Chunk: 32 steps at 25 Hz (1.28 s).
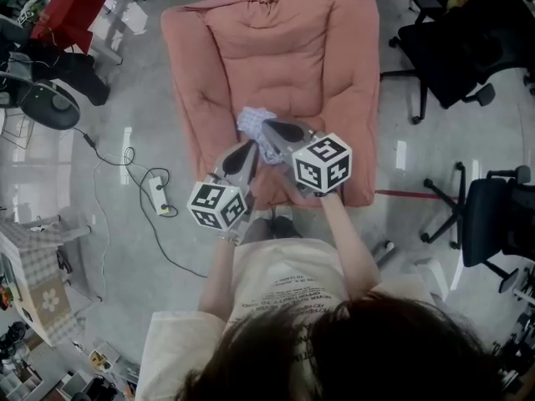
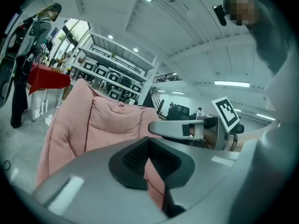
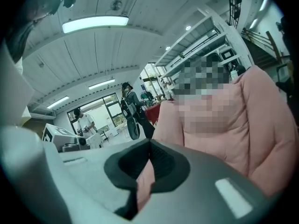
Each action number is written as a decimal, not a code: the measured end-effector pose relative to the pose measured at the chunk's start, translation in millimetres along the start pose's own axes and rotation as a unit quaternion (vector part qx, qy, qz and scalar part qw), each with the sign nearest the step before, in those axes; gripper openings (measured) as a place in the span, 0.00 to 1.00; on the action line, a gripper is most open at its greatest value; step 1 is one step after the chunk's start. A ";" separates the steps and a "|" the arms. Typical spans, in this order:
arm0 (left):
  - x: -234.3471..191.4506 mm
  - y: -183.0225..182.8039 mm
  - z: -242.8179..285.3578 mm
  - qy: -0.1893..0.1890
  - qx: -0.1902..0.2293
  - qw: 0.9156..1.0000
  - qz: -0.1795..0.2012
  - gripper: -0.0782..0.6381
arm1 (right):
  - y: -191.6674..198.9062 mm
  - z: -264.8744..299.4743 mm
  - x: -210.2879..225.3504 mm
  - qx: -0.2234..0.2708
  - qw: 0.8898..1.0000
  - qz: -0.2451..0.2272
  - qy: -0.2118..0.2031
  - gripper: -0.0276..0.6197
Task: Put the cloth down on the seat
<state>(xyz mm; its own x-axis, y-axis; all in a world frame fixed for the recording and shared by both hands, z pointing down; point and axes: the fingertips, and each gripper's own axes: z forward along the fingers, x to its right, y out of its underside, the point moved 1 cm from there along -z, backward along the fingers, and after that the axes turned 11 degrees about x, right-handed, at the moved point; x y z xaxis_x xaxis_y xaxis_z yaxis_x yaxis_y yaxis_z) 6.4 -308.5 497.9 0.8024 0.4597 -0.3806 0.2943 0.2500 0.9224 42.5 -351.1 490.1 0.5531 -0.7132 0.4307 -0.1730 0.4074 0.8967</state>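
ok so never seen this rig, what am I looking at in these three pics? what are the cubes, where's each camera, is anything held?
There is no robot here. A person holds a hand-held claw in each hand. The left claw and the right claw each carry a cube with square markers, which is part of the tool.

The top-down picture comes from a camera on the person's head. The other two come from a camera riding on each claw, looking along its two jaws.

Below the person is a pink padded armchair. A small pale patterned cloth lies on its seat, right by the claws' tips in the head view.

In both claw views the jaws are together with only pink chair showing past them, so neither claw holds anything.
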 end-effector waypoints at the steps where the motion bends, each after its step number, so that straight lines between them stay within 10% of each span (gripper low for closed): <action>1: 2.0 -4.1 0.2 0.003 0.002 1.000 0.006 0.09 | -3.3 -2.0 -2.8 0.004 1.000 -0.002 -0.003 0.05; 32: 35.9 -47.0 -17.5 0.039 0.039 0.996 0.069 0.09 | -28.4 -28.3 -36.6 0.036 0.997 -0.055 -0.038 0.05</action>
<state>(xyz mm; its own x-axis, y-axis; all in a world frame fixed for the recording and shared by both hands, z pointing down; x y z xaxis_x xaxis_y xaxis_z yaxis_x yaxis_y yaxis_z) 12.3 -288.9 439.8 0.7964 0.5506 -0.2502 0.2256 0.1134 0.9676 50.3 -320.5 446.0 0.5100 -0.7932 0.3329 -0.1747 0.2834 0.9430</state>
